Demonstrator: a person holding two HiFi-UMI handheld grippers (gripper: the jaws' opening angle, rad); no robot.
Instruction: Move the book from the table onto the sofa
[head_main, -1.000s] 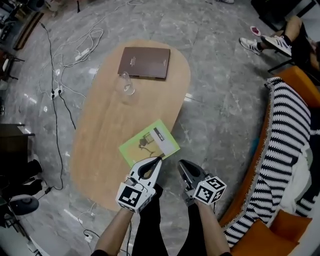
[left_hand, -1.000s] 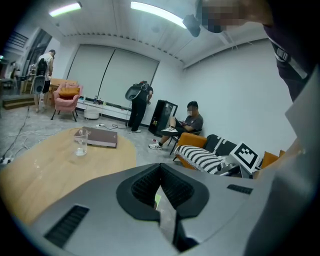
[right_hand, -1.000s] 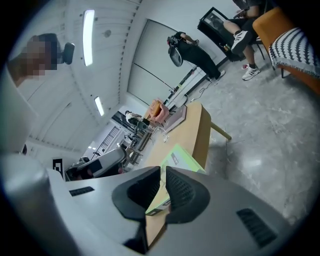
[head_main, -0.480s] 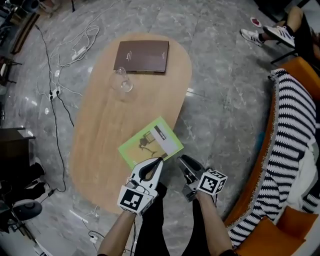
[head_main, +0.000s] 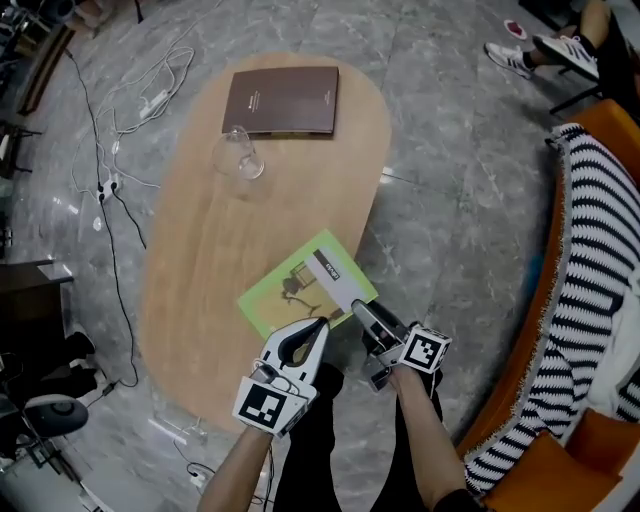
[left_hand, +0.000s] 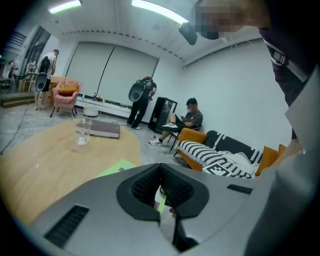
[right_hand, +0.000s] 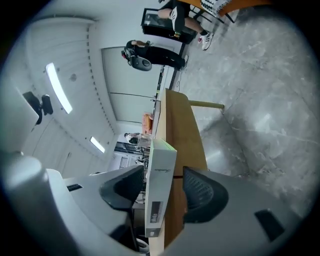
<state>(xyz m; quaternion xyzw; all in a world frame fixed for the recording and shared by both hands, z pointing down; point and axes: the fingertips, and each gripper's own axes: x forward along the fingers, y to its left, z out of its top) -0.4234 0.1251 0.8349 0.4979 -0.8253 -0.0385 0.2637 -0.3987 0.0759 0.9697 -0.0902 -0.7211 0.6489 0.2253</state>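
Head view: book (head_main: 308, 283) at the table's (head_main: 220, 250) near right edge, corner overhanging floor. Left gripper view: your left gripper (left_hand: 160, 170) pressed together. Right gripper view: your right gripper (right_hand: 159, 186), just opening, straddles book and table edge, pads clear; a second ago it hung off the table.

No wording could be read for certain. The thin lime-green paperback book (head_main: 300, 288), at five o'clock on the light wooden oval table (head_main: 220, 250), carried a dark title strip with pale lettering, perhaps one short word. The flat brown hardcover book (head_main: 281, 100) at twelve o'clock bore tiny illegible print.
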